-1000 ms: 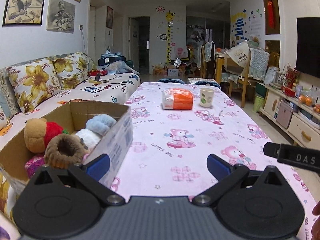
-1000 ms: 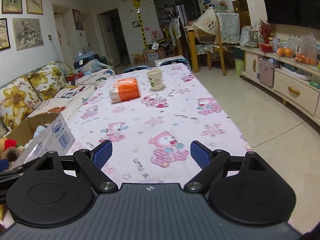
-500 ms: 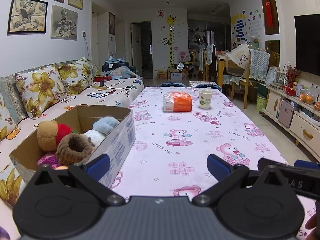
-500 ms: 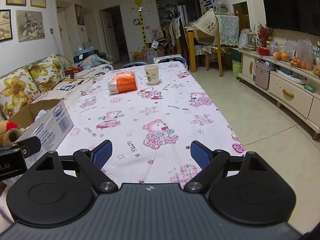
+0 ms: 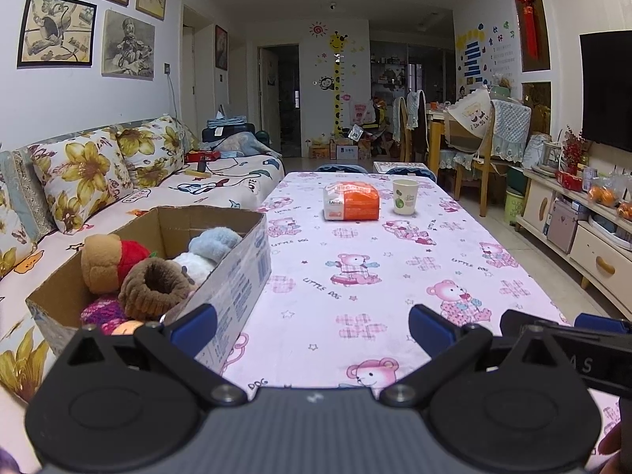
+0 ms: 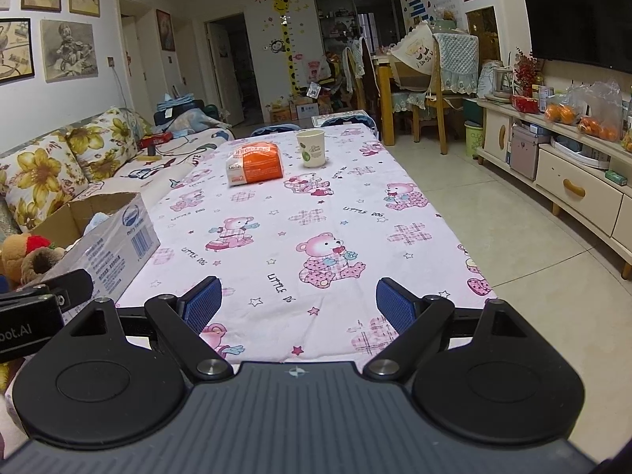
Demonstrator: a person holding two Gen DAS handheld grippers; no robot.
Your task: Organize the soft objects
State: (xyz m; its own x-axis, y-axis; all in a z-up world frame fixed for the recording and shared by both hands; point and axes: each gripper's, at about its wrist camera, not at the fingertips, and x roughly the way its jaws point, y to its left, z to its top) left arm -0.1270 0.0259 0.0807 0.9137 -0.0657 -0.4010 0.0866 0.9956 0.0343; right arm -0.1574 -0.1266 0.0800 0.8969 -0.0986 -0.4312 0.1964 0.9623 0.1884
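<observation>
Your left gripper (image 5: 312, 326) hung wide open and empty at the near end of the table (image 5: 395, 276), and your right gripper (image 6: 298, 302) matched it, jaws spread with nothing between them. The soft toys (image 5: 158, 272) sat piled in the cardboard box (image 5: 241, 276) at the table's left edge, beside the sofa (image 5: 118, 181): a brown plush with a red cap, a brown fuzzy ring, a pale blue and a white piece, something purple and knitted underneath. They looked squashy and loosely heaped, the sort that would sag in a pinch. No loose soft thing showed on the pink cloth; only an orange pack (image 5: 351, 201) and a paper cup (image 5: 405, 196) stood well away at the far end. I'd judge you were at or near the finish, or between items. If the pack counted as soft, the next move would call for a long reach forward and a gentle squeeze across its width.
</observation>
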